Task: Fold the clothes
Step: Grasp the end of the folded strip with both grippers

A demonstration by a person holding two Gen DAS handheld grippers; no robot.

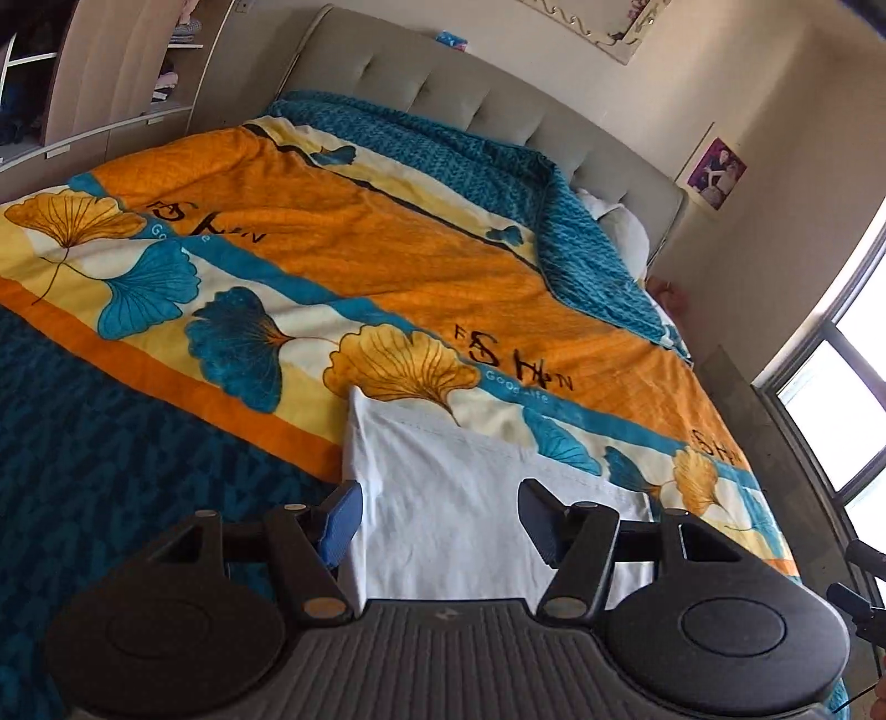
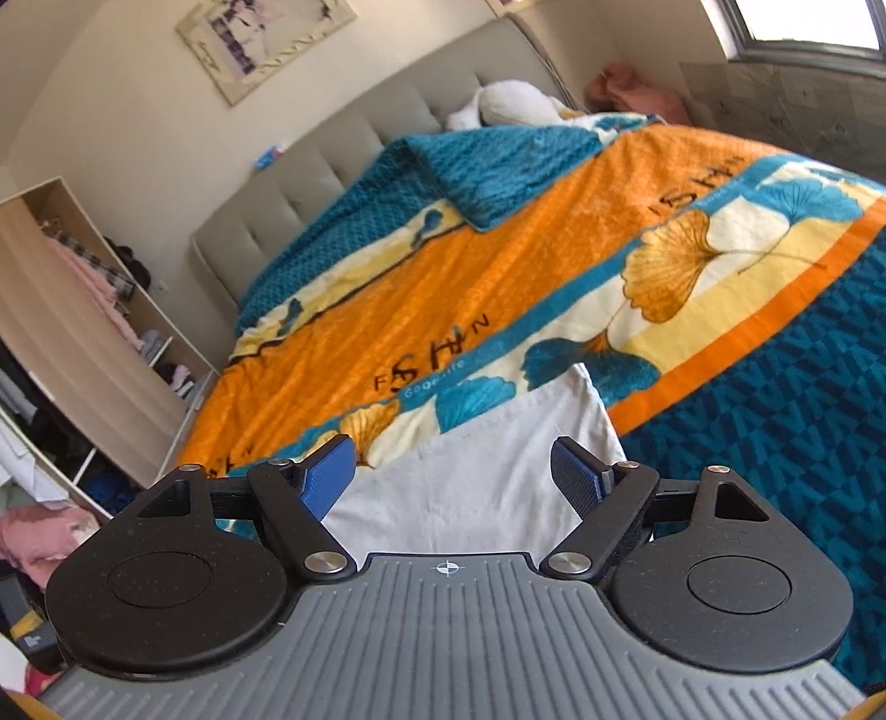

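White cloth [image 1: 443, 498], folded into a flat rectangle, lies on the near part of the bed, resting on the blanket [image 1: 343, 243] where its leaf border meets the dark teal checked section.

In the left wrist view, an open wardrobe [image 1: 111, 72] with stacked clothes stands at the far left. Next comes the blanket's orange field, printed twice with black lettering that reads roughly "FSHN", each above the small white words "Good life" on a teal stripe. The padded grey headboard [image 1: 443, 94] runs behind, a small framed photo [image 1: 715, 173] hangs on the wall, and a window [image 1: 841, 399] is at the far right. The left hand-held gripper [image 1: 440, 523] hangs just over the cloth with its jaws spread wide, grasping nothing.

In the right wrist view, the wardrobe [image 2: 83, 310] again sits left, with a pink garment hanging inside. A framed picture [image 2: 266, 44] hangs above the headboard [image 2: 332, 160], and a white pillow [image 2: 509, 102] lies at the bed's head. The same lettering shows on the blanket [image 2: 443, 288]. The right hand-held gripper [image 2: 451, 479] is released too, blue pads [image 2: 326, 482] apart above the cloth [image 2: 487, 471].
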